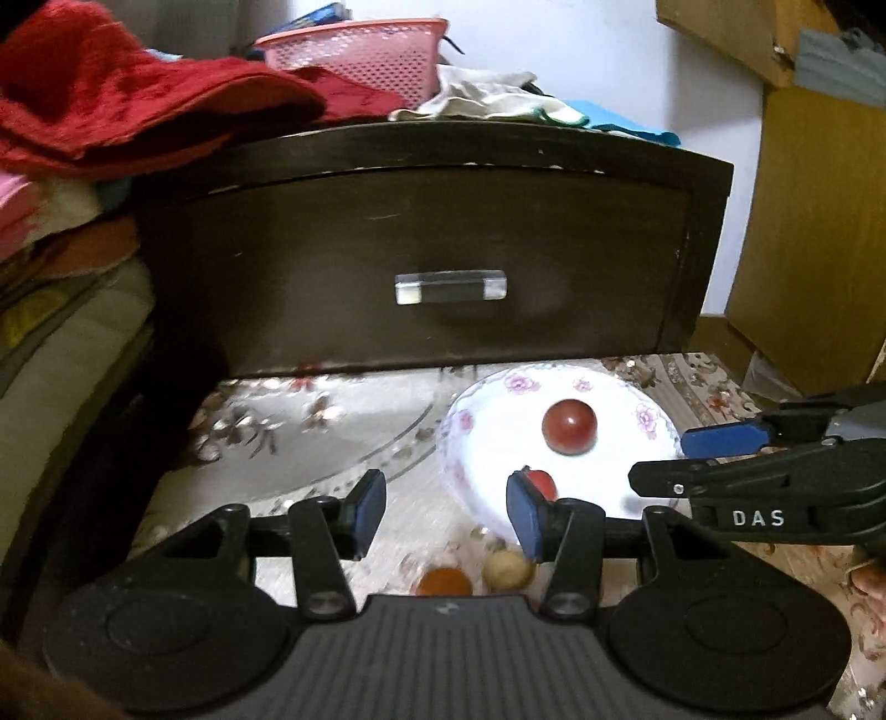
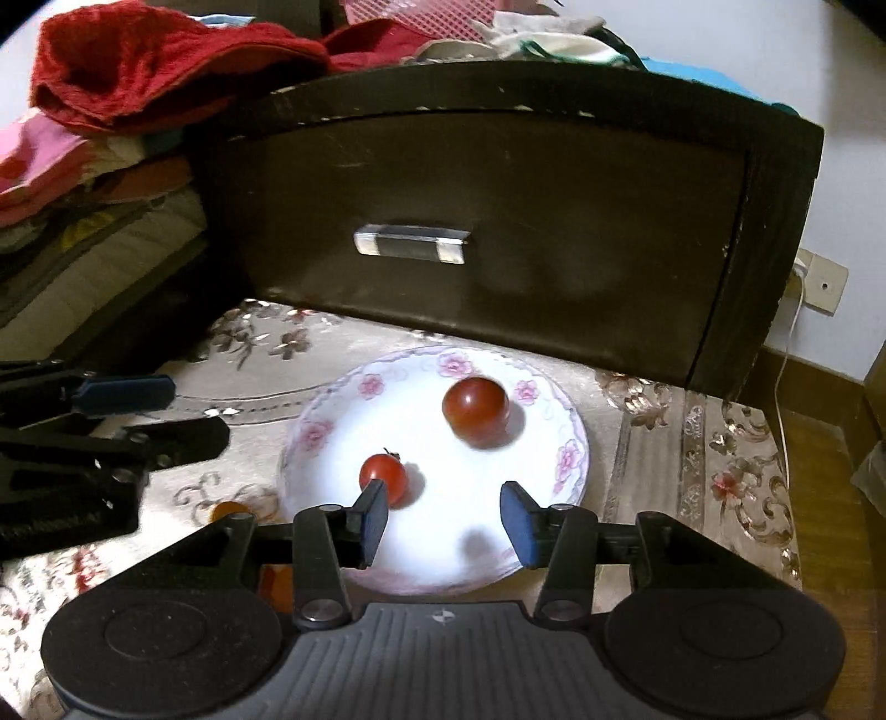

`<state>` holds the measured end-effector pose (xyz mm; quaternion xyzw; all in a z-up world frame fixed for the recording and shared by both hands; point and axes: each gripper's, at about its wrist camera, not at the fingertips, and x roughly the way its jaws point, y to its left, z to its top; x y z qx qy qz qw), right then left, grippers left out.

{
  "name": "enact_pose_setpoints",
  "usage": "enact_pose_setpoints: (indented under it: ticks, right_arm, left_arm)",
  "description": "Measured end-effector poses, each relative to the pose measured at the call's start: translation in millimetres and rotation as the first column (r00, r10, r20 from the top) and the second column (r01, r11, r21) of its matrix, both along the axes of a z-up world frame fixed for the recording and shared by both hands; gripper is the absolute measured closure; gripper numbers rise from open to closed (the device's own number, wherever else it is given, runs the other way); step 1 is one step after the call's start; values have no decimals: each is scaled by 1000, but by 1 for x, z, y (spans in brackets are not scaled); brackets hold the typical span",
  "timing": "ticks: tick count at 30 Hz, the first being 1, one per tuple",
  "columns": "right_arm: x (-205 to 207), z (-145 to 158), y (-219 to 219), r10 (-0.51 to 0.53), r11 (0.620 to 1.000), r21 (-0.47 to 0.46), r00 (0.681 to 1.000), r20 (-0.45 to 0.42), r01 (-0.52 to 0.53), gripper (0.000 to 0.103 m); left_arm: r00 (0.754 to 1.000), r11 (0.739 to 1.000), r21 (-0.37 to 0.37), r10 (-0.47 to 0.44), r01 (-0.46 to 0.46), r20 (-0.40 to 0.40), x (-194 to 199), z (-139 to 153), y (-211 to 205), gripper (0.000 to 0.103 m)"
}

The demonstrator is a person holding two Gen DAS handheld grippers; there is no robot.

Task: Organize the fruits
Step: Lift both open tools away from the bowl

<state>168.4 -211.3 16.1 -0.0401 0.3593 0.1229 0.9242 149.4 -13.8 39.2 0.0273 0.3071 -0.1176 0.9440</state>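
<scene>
A white floral plate (image 2: 332,410) (image 1: 482,399) sits on the patterned tablecloth and holds a large dark red fruit (image 2: 476,407) (image 1: 569,426) and a small red cherry tomato (image 2: 382,475) (image 1: 542,482). My right gripper (image 2: 443,520) is open and empty above the plate's near edge; it also shows in the left wrist view (image 1: 681,459). My left gripper (image 1: 446,512) is open and empty left of the plate; it also shows in the right wrist view (image 2: 166,410). An orange fruit (image 1: 443,581) (image 2: 230,508) and a tan round fruit (image 1: 506,567) lie on the cloth beneath it.
A dark wooden nightstand drawer (image 1: 421,260) with a clear handle (image 1: 450,286) stands right behind the plate. Red cloth (image 1: 127,94) and a pink basket (image 1: 360,50) lie on top. Stacked bedding (image 1: 50,249) is at left, a wooden cabinet (image 1: 814,221) at right.
</scene>
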Motion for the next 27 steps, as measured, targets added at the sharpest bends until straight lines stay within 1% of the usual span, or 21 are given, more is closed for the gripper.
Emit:
enact_pose_setpoints:
  ticks: [4,7,9,16,18,22,27]
  right_arm:
    - [-16,3,7,9,1000,9,1000,-3,-9,60]
    - [-28,4,14,25,1000,2,1000,-4,-25,59]
    - [-37,4,17,27,1000,3,1000,-9,-27,56]
    - [-66,4,23,31,999,11,998,-49,-30,55]
    - [-73,2,24,30,999,14,997,-66,-29,55]
    - [-78,-5,30,53,999,0,995,-85,-53,55]
    - [-76,-15,37,94,996,9,990,-106,-93,55]
  left_arm:
    - [1000,1000,1,4,-4,-13,-19,-1,8,49]
    - [1000,1000,-2,3,-3,-21,-33,-2,15,46]
    - [999,1000,-3,1,-1,-34,-41,-5,18,45]
    - [996,1000,16,-11,13,-86,-65,-17,26,45]
    - [994,1000,21,-20,23,-109,-68,-23,26,45]
    - [992,997,68,-33,42,-119,-69,-34,21,45]
    - [991,996,80,-41,51,-131,-63,-41,22,45]
